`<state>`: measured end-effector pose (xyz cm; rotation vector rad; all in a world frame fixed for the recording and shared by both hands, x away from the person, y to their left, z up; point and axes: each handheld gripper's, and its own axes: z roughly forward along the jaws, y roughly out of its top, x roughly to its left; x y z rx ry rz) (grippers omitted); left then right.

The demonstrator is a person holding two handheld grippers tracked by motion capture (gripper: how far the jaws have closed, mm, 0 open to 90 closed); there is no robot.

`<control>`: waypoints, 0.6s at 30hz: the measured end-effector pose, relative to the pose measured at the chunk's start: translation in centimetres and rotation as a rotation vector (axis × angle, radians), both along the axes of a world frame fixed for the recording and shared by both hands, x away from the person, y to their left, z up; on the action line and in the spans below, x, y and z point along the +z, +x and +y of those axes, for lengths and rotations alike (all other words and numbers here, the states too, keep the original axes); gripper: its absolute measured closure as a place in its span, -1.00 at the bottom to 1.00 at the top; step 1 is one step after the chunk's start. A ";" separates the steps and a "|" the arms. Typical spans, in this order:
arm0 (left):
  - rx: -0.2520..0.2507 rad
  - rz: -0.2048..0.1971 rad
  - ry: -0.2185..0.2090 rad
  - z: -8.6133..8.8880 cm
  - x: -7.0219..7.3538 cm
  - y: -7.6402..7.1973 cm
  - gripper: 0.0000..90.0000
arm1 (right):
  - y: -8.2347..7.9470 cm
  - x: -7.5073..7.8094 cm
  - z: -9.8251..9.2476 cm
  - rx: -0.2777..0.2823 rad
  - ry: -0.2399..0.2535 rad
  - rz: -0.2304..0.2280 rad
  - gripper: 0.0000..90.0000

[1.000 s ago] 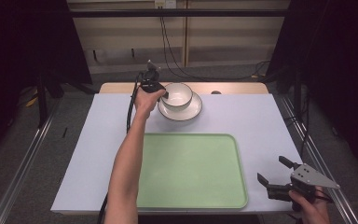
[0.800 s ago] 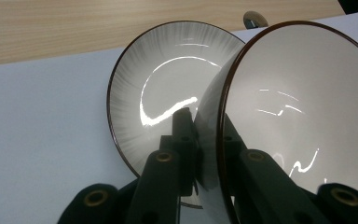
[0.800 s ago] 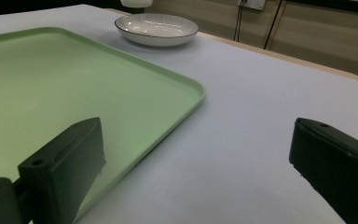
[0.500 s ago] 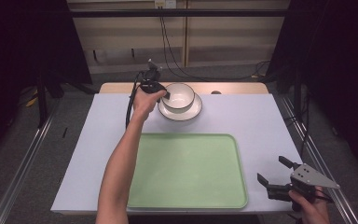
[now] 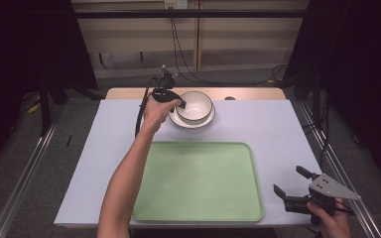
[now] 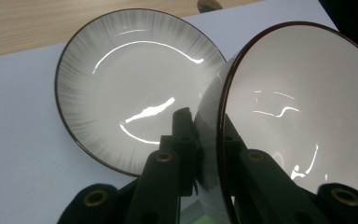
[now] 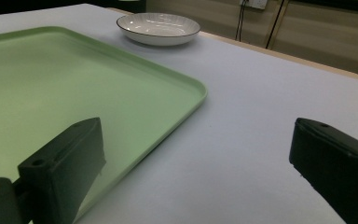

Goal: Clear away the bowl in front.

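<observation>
Now, at the far side of the table:
Left gripper (image 5: 179, 103): jaws pinching the near-left rim of the white bowl (image 5: 194, 104), one jaw inside the wall and one outside, as the left gripper view shows with the bowl (image 6: 289, 107) tilted up on edge between them.
Bowl: white with a thin dark rim, lifted off and tilted, above the right part of the plate (image 6: 130, 88); in the high view it sits over the plate (image 5: 193, 120) at the far middle of the table.
Plate: shallow, white, fine grey streaks around its border and a dark edge, lying flat on the pale table cover (image 5: 278, 129); in the right gripper view it (image 7: 158, 27) stands bare, far beyond the tray.
Tray (image 5: 198, 178): light green, rectangular with rounded corners, bare, on the near middle of the table, well apart from the plate.
Right gripper (image 5: 291, 186): jaws spread wide with nothing between them, held at the near right corner, just right of the tray's near right corner (image 7: 186, 93).
Left arm (image 5: 129, 168): stretched from the near edge across the tray's left side to the bowl.
</observation>
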<state>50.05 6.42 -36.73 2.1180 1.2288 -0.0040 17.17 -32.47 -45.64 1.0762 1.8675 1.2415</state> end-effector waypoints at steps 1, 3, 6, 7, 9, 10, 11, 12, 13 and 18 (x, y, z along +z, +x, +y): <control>-0.005 0.002 -0.006 -0.2 0.0 -0.2 0.84 | 0.0 0.0 0.0 0.001 0.000 -0.001 -0.94; -0.026 0.005 -0.024 -0.4 0.1 -0.6 0.84 | -0.1 0.0 0.0 -0.003 0.002 0.001 -0.94; -0.036 0.006 -0.031 -1.0 0.1 -1.2 0.84 | -0.1 0.0 0.0 -0.007 0.001 -0.003 -0.94; -0.052 0.004 -0.014 -1.1 0.1 -1.3 0.84 | -0.1 0.0 0.0 -0.008 0.001 -0.004 -0.94; -0.061 0.004 -0.013 -1.4 0.2 -1.7 0.84 | -0.1 0.0 0.0 -0.008 -0.003 -0.006 -0.94; -0.072 0.001 -0.009 -1.5 0.2 -1.8 0.84 | -0.1 0.0 0.0 -0.008 -0.003 -0.006 -0.94; -0.088 0.003 -0.010 -1.6 0.3 -2.1 0.84 | -0.1 0.0 0.0 -0.009 -0.002 -0.005 -0.94; -0.089 0.003 -0.014 -1.7 0.4 -2.3 0.84 | 0.0 0.0 0.0 -0.005 -0.002 -0.004 -0.94; -0.092 0.001 -0.017 -1.8 0.4 -2.5 0.84 | 0.0 0.0 0.0 -0.004 -0.001 -0.004 -0.94; -0.121 0.004 -0.010 -2.3 0.3 -3.3 0.84 | 0.0 0.0 0.0 -0.005 -0.002 -0.005 -0.94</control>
